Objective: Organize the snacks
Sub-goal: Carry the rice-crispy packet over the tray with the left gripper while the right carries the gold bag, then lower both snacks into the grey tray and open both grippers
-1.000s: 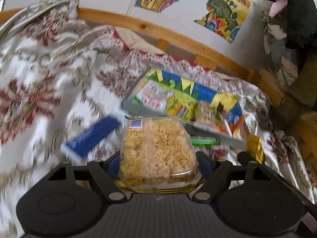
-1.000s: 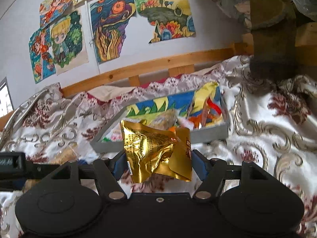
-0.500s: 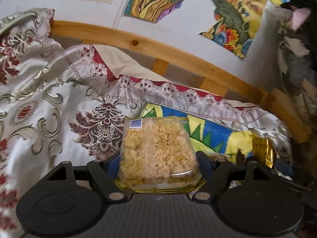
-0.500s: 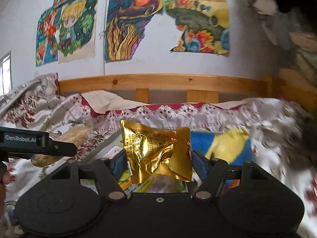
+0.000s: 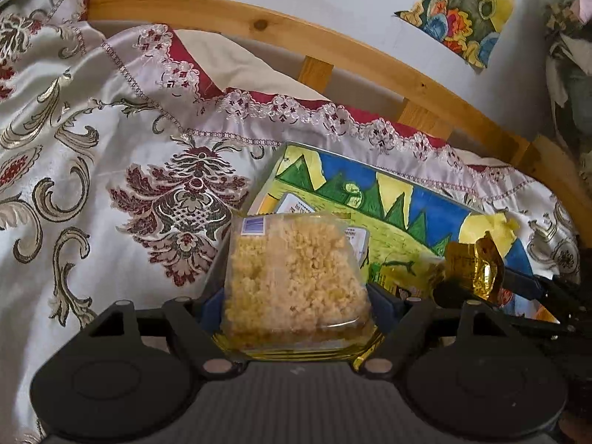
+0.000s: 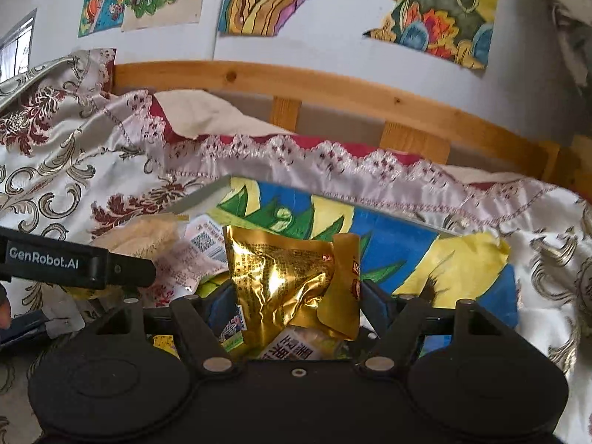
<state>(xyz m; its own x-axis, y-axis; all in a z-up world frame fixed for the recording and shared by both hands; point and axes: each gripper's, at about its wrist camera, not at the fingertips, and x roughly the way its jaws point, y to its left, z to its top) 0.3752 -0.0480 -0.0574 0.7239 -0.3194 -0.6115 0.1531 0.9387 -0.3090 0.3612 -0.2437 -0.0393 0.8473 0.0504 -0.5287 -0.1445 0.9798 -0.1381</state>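
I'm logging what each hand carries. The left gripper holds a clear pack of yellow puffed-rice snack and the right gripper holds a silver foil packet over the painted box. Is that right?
Not quite: the foil packet in the right gripper is gold, not silver, as the right wrist view shows. The rest stands: the left gripper holds the clear pack of yellow puffed-rice snack, and both are over the painted box.

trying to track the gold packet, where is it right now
The gold packet sits between the right gripper jaws, over the colourful box; the left wrist view shows it at right.

You can read "GenRobot.AI" in pale letters on the left gripper [image 6: 74, 264]. Print on the gold packet [image 6: 292, 281] is too small to read.
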